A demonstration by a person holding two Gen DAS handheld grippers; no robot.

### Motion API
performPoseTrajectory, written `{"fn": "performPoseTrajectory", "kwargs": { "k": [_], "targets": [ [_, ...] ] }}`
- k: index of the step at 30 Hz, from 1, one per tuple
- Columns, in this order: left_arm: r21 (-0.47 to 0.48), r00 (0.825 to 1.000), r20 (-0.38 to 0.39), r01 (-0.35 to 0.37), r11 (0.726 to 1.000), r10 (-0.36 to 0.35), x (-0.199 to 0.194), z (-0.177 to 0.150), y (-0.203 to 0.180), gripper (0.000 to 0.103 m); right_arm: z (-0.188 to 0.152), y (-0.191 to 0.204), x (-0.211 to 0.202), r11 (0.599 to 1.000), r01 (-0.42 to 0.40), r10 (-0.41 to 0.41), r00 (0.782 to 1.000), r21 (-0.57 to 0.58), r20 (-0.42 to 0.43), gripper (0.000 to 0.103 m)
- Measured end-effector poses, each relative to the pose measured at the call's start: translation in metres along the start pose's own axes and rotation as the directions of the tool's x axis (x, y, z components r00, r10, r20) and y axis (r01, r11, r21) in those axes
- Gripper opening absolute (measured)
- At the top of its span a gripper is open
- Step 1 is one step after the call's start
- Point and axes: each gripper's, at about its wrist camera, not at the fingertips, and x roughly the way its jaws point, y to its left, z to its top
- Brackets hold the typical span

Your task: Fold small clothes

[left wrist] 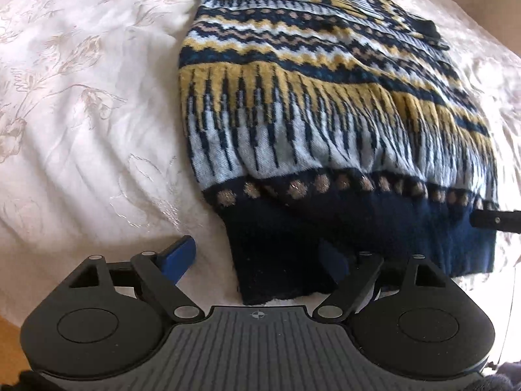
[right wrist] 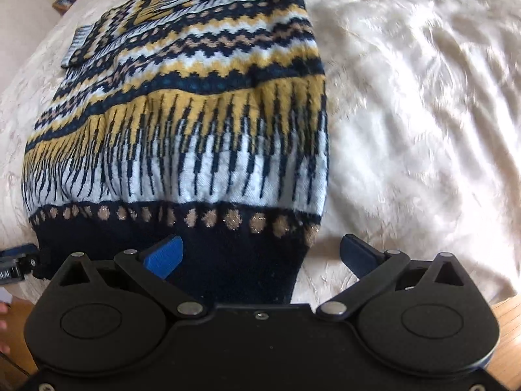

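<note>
A knitted sweater (left wrist: 319, 104) with navy, yellow, pale blue and tan bands lies flat on the bed, its navy hem (left wrist: 325, 228) nearest me. My left gripper (left wrist: 257, 259) stands open over the hem's left corner, one blue pad (left wrist: 180, 255) on the bedcover and the other over the knit. In the right wrist view the same sweater (right wrist: 182, 114) shows, and my right gripper (right wrist: 262, 254) is open astride the hem's right corner (right wrist: 280, 260). No pad presses on the cloth. A black finger (left wrist: 493, 220) of the right gripper shows at the hem's far side.
A cream embroidered bedcover (left wrist: 81, 114) lies under the sweater and spreads wide on both sides (right wrist: 423, 114). Wooden floor (right wrist: 508, 319) shows past the bed's near edge. A small box (right wrist: 65, 0) sits beyond the far edge. Fingertips of a hand (right wrist: 2, 316) show at the left edge.
</note>
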Motion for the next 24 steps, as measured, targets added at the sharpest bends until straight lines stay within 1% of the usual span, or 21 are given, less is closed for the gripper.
{"fn": "performPoseTrajectory", "kwargs": {
  "k": [6, 9, 11, 16, 18, 20, 22, 23, 24],
  "targets": [
    [0.018, 1.0, -0.023, 0.008, 1.0, -0.007, 0.01, 0.0, 0.0, 0.088, -0.006, -0.007, 0.002, 0.999, -0.034, 0.033, 0.999, 0.028, 0.042, 0.103],
    [0.046, 0.999, -0.038, -0.002, 0.999, 0.004, 0.016, 0.001, -0.002, 0.089, -0.008, -0.004, 0.003, 0.999, -0.031, 0.032, 0.999, -0.019, 0.038, 0.103],
    [0.042, 0.999, -0.034, -0.01, 0.999, 0.012, 0.017, 0.001, -0.004, 0.089, -0.007, -0.001, 0.003, 0.998, -0.032, 0.033, 0.999, -0.048, 0.028, 0.103],
    [0.037, 0.999, -0.014, -0.031, 0.999, 0.032, 0.017, -0.004, -0.007, 0.091, -0.011, 0.005, -0.001, 0.996, -0.077, 0.078, 0.997, -0.049, 0.015, 0.103],
    [0.028, 0.999, -0.025, -0.038, 0.999, 0.039, 0.018, -0.003, -0.009, 0.091, -0.013, 0.009, -0.001, 0.995, -0.085, 0.085, 0.996, -0.054, 0.001, 0.103],
    [0.03, 0.999, -0.04, -0.033, 0.999, 0.034, 0.018, 0.0, -0.008, 0.09, -0.015, 0.014, 0.0, 0.994, -0.075, 0.074, 0.997, -0.078, -0.021, 0.103],
    [0.035, 0.999, -0.041, -0.016, 0.999, 0.018, 0.016, 0.001, -0.006, 0.085, -0.015, 0.017, 0.001, 0.995, -0.055, 0.052, 0.998, -0.089, -0.039, 0.103],
    [0.038, 0.999, -0.031, -0.009, 0.999, 0.011, 0.014, 0.002, -0.005, 0.076, -0.014, 0.018, 0.001, 0.995, -0.052, 0.048, 0.998, -0.086, -0.047, 0.103],
    [0.048, 1.0, -0.018, -0.005, 0.999, 0.006, 0.011, 0.0, -0.006, 0.066, -0.013, 0.018, 0.001, 0.995, -0.054, 0.049, 0.997, -0.08, -0.054, 0.103]
  ]
}}
